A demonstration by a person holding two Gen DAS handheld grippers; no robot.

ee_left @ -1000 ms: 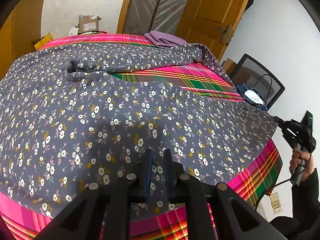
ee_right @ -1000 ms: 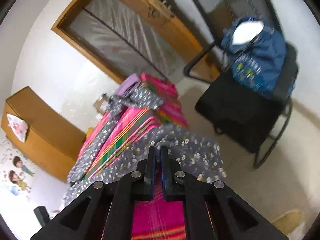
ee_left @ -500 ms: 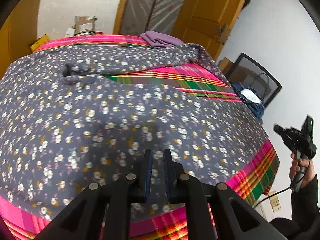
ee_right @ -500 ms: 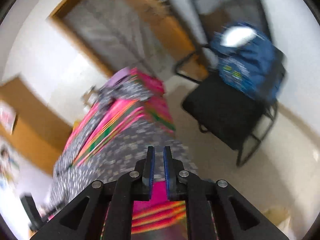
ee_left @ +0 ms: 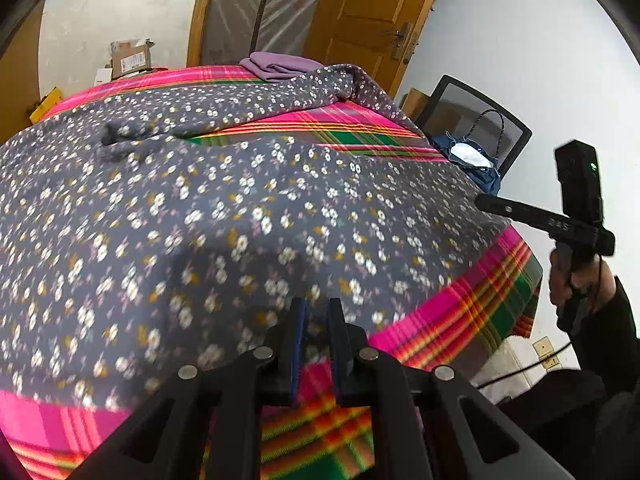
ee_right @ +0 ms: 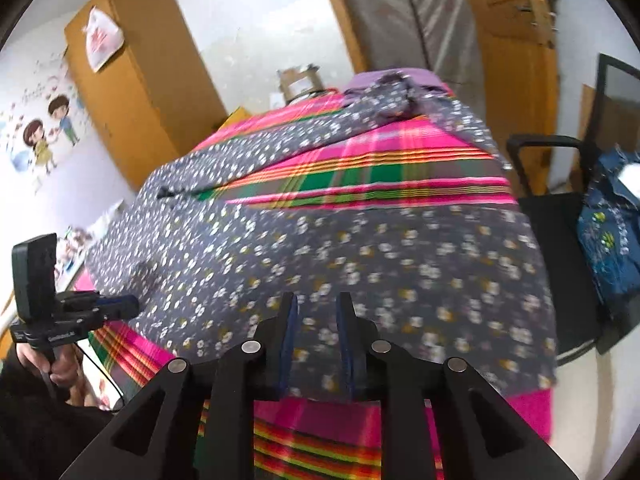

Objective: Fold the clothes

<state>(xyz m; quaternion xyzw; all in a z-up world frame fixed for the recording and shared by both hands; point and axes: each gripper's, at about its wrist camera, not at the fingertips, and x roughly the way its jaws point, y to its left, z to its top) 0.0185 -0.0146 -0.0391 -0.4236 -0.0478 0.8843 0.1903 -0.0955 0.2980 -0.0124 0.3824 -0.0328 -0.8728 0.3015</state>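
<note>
A grey floral garment (ee_left: 240, 220) (ee_right: 360, 248) lies spread over a table with a pink and green plaid cloth (ee_left: 460, 312) (ee_right: 380, 176). My left gripper (ee_left: 318, 320) (ee_right: 134, 305) sits at the garment's near hem. Its jaws are narrowly apart, with cloth in the gap, and they look shut on the hem. My right gripper (ee_right: 314, 320) (ee_left: 482, 201) hovers over the garment's near right part. Its jaws are opening and the pads press on nothing. A hand (ee_left: 572, 280) holds it off the table's right corner.
A folded purple cloth (ee_left: 276, 66) (ee_right: 400, 76) lies at the table's far end. To the right stands a black mesh chair (ee_left: 480, 120) (ee_right: 560, 208) holding a blue bag (ee_left: 472, 160) (ee_right: 608, 248). A cardboard box (ee_left: 132, 58) and a wooden door (ee_left: 360, 20) are behind the table; a wardrobe (ee_right: 132, 80) stands far left.
The right gripper let go of the garment's right corner, rolled upright and swung in over the garment with its jaws parting. The left gripper stayed at the hem.
</note>
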